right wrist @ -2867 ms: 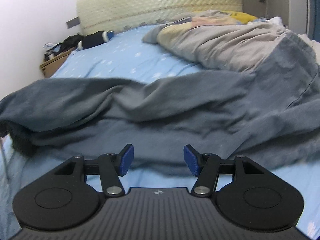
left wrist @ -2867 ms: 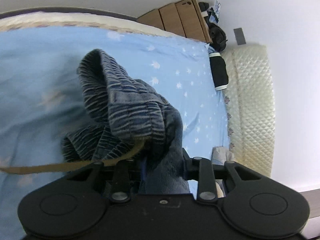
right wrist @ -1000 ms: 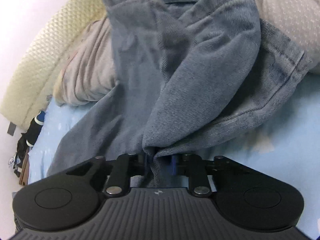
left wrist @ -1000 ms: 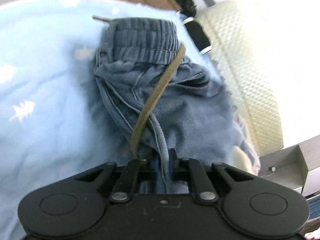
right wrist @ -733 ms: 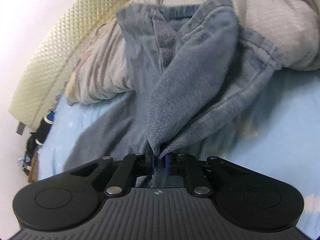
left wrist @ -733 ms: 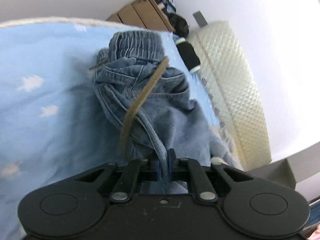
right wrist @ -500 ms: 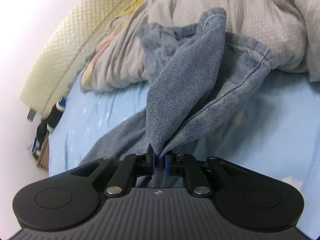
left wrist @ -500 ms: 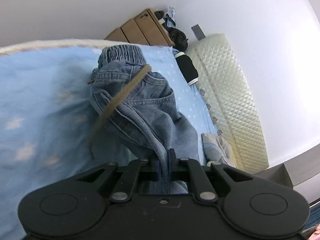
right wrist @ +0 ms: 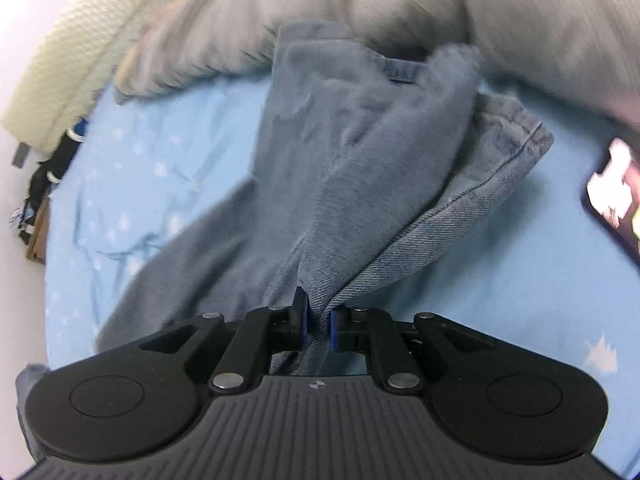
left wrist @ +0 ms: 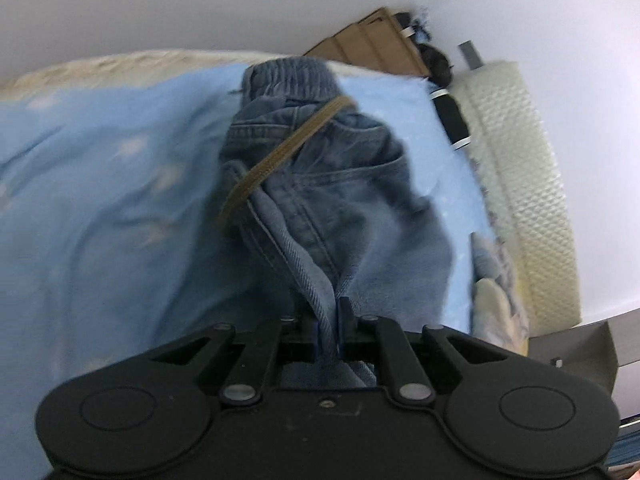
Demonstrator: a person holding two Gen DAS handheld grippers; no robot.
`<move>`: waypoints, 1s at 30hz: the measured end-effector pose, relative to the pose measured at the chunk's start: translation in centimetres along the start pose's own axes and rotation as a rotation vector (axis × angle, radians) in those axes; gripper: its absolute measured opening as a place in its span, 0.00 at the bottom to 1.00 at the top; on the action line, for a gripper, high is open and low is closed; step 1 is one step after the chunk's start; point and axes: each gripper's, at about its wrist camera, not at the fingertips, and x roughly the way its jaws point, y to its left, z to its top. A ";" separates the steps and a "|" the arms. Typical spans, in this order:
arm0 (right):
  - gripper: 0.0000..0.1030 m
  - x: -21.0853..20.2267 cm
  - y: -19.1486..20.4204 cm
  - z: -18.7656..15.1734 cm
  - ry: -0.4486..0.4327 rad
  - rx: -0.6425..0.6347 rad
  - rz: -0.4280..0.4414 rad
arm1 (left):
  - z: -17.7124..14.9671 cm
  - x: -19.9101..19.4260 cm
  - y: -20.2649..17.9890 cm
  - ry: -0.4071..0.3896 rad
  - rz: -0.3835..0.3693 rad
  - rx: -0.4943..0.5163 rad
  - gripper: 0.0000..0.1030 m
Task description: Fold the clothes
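Denim jeans (left wrist: 340,184) fill mid-frame in both wrist views, draped over the light blue sheet (left wrist: 100,200). The left gripper (left wrist: 330,332) pinches a seam fold near the waistband and tan drawstring (left wrist: 280,156); the right gripper (right wrist: 318,326) pinches bunched leg fabric below the grey duvet (right wrist: 520,20).

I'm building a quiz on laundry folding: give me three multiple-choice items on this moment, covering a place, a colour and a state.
1. Where do the jeans lie?
A. on a wooden floor
B. on the bed sheet
C. in a basket

2. What colour is the drawstring?
A. olive-brown
B. red
C. white

3. How do the left gripper jaws stand?
A. wide open, empty
B. hidden
C. shut on denim

Answers: 1 B, light blue sheet shows around the denim; 2 A, an olive-brown cord crosses the waistband; 3 C, a denim fold is pinched between the jaws.
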 end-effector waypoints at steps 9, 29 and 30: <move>0.21 -0.2 1.1 -0.1 0.016 -0.079 -0.047 | 0.0 0.4 2.1 0.042 -0.023 -0.053 0.17; 0.50 -4.9 1.8 -2.7 -0.027 0.002 -0.068 | 1.8 -0.7 6.9 0.010 -0.119 -0.169 0.29; 0.50 -5.2 1.7 -2.8 -0.037 0.008 -0.059 | 1.9 -0.6 6.9 0.014 -0.124 -0.173 0.29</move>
